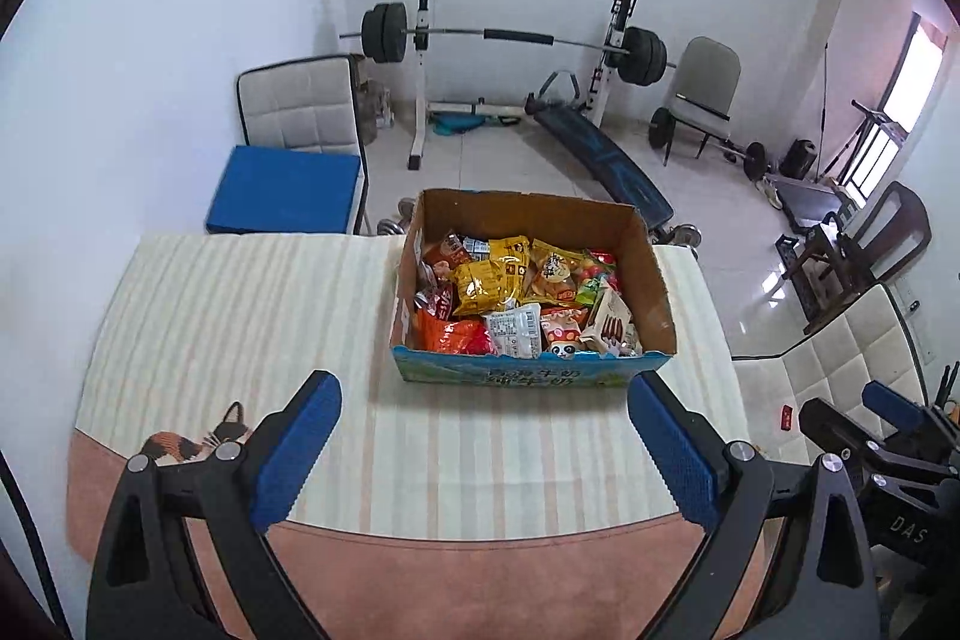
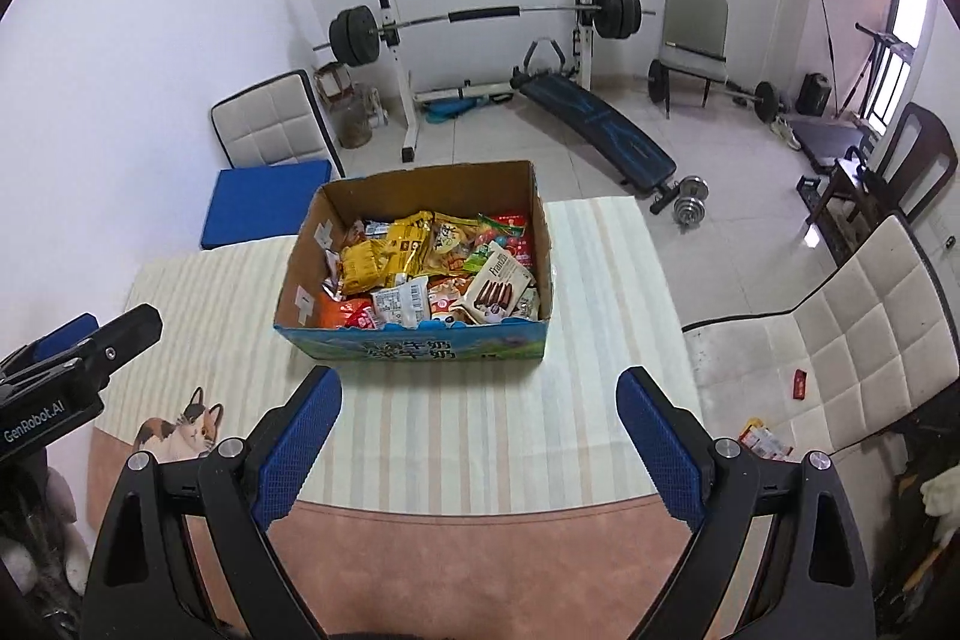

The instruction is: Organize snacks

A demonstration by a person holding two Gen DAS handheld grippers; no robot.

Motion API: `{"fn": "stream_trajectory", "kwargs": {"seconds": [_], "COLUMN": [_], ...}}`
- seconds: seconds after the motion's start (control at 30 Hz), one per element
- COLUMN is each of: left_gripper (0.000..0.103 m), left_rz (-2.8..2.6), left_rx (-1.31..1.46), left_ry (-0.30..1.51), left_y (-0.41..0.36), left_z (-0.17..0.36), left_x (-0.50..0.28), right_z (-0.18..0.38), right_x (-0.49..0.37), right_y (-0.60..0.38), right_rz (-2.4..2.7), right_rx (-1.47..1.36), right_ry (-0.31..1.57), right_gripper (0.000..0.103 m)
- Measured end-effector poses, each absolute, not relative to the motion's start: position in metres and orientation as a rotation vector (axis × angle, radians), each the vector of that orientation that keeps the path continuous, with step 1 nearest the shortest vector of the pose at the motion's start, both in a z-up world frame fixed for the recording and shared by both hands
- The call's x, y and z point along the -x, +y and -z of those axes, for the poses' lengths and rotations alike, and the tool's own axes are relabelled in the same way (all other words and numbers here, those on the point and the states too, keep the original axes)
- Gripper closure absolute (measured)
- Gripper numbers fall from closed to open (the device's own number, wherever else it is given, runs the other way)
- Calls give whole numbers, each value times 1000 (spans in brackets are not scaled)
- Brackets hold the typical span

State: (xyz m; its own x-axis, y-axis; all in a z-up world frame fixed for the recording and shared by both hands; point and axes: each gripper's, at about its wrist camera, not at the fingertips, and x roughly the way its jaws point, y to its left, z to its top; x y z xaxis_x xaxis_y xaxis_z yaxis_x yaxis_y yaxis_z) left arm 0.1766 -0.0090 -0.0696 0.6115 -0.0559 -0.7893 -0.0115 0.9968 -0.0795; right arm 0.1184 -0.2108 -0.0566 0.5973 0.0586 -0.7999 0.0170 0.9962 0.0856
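The cardboard box (image 1: 534, 280) full of snacks stands on the bench (image 1: 240, 328), which is covered by a cloth with pale stripes and a pink border. In the left wrist view the box is ahead of the left claw (image 1: 483, 421), a little to the right of its middle line, and apart from the blue pads (image 1: 297, 451). The left claw is released, its two fingers spread wide with only the cloth between them. In the right wrist view the same box (image 2: 420, 244) is straight ahead of the right claw (image 2: 480, 415), near but not touching. The right claw is released too and grasps nothing.

Inside the box many packets lie mixed. A yellow packet (image 1: 489, 283) is near the centre, an orange-red packet (image 1: 450, 334) is in the near left corner, and a white carton with chocolate sticks (image 2: 498, 286) leans at the near right side; its label reads "Fran". A white packet with a printed label (image 2: 399, 304) lies near the front wall, but its small text is not readable. The blue front wall of the box carries Chinese characters, which I cannot read with certainty.

A cat picture (image 2: 180, 427) is printed on the cloth at the near left. The left claw body, seen in the right wrist view, carries the words "GenRobot.AI" (image 2: 33, 421). The right claw body in the left wrist view shows "DAS" (image 1: 909, 523).
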Motion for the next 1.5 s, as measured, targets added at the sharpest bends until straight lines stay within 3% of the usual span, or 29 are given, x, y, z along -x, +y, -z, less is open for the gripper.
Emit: {"fn": "stream_trajectory", "kwargs": {"seconds": [0.4,0.6,1.5], "left_gripper": [5,1,1], "left_rz": [38,38,-34], "left_rx": [80,78,30], "left_ry": [893,880,870], "left_y": [-17,-18,-16], "left_z": [60,68,110], "left_x": [-146,-152,-226], "right_z": [28,37,83], "right_x": [-85,-95,-194], "right_y": [-205,-201,-202], "right_rz": [-42,-19,90], "right_rx": [-72,-58,-65], "right_ry": [895,860,864], "right_gripper": [7,2,1]}}
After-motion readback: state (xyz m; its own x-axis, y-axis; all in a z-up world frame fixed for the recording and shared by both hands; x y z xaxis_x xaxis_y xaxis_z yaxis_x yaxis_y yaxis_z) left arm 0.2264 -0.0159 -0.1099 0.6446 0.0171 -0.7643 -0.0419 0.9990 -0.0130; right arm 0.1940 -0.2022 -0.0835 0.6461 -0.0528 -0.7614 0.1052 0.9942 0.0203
